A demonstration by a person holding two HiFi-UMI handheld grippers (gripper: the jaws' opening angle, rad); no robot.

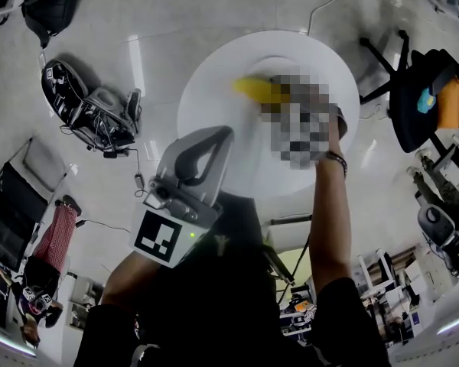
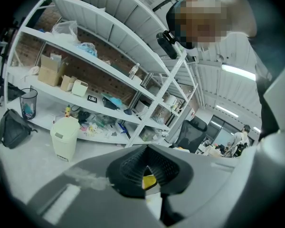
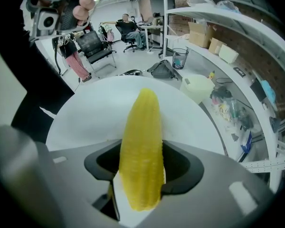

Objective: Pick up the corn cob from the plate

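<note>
A yellow corn cob lies on a white plate on the round white table. In the right gripper view the corn cob runs lengthwise between the jaws of my right gripper, pointing away over the table. Both dark pads sit against its sides. A mosaic patch covers this gripper in the head view, where only the forearm shows. My left gripper hangs short of the table's near edge, well back from the cob. Its jaws are together and hold nothing.
White shelving with boxes and clutter, a pale bin and a black bag stand in the left gripper view. A black office chair is right of the table. Gear lies on the floor at left.
</note>
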